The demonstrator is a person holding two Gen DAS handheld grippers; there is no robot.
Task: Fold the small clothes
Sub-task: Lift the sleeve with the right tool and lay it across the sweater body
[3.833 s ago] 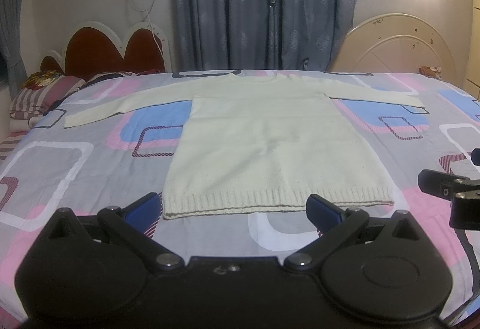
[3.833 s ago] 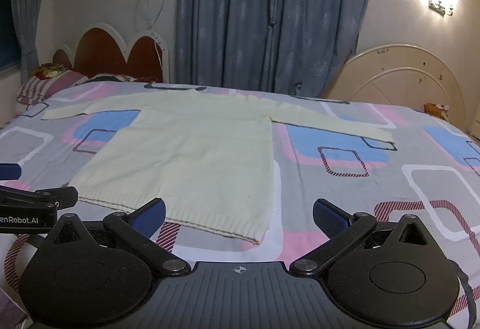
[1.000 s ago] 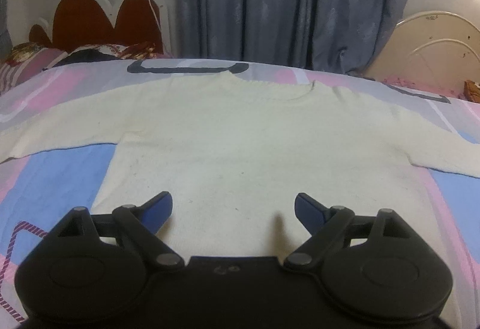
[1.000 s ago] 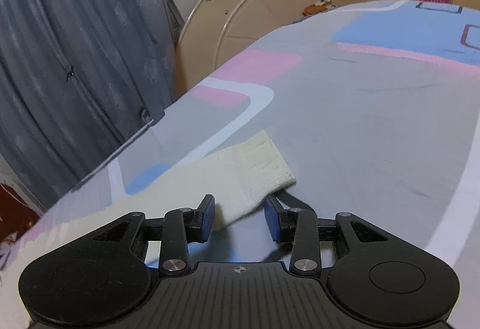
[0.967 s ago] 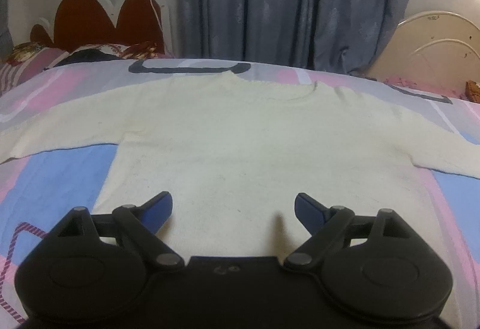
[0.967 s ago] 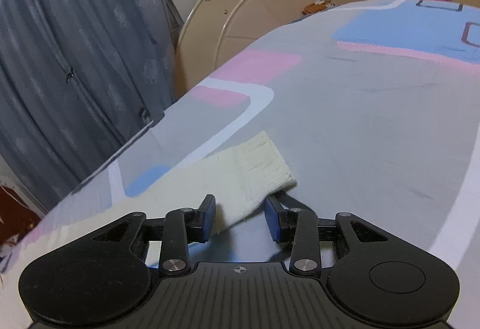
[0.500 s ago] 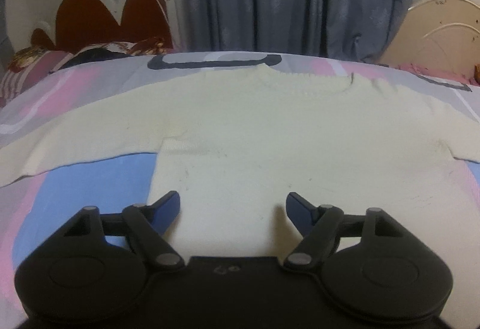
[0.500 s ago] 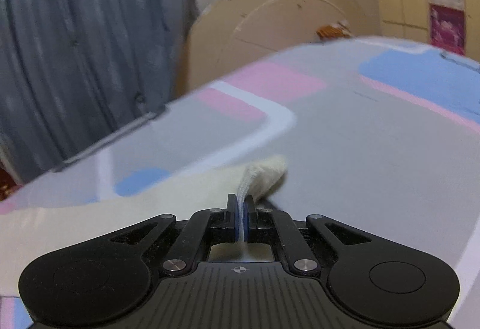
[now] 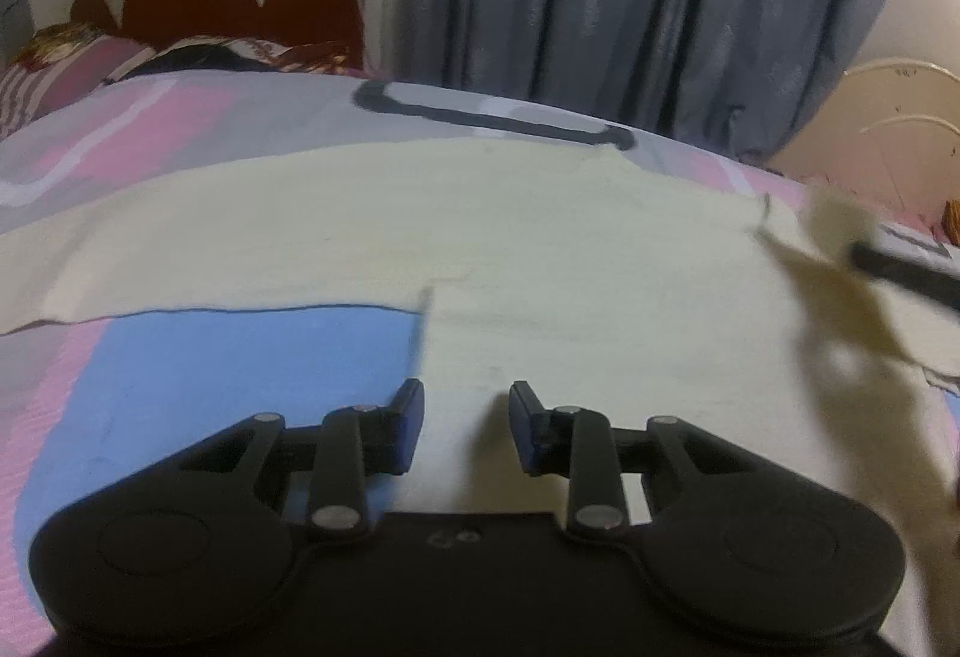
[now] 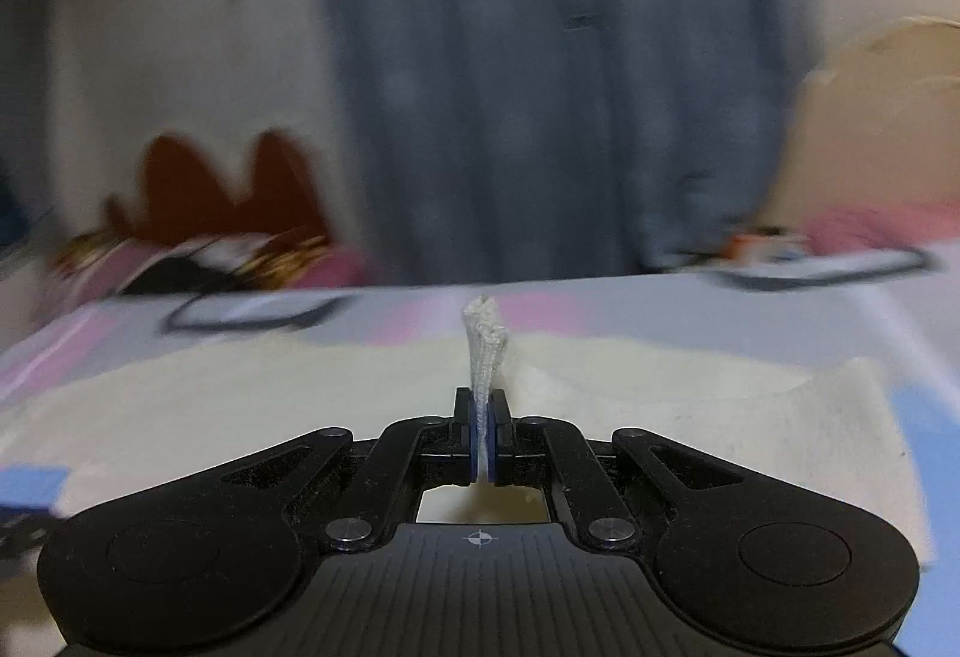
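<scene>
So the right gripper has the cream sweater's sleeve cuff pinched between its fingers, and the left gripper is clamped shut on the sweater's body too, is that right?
Not quite. The left gripper is open, as the left wrist view shows: its fingers stand apart over the cream sweater, gripping nothing. The right gripper does have the sleeve cuff pinched.

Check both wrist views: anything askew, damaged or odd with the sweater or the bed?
Nothing damaged. The cream sweater lies flat on the patterned bedspread except its sleeve cuff, pinched in the right gripper and raised over the body. The left gripper is open at the armpit. Motion blur only.
</scene>
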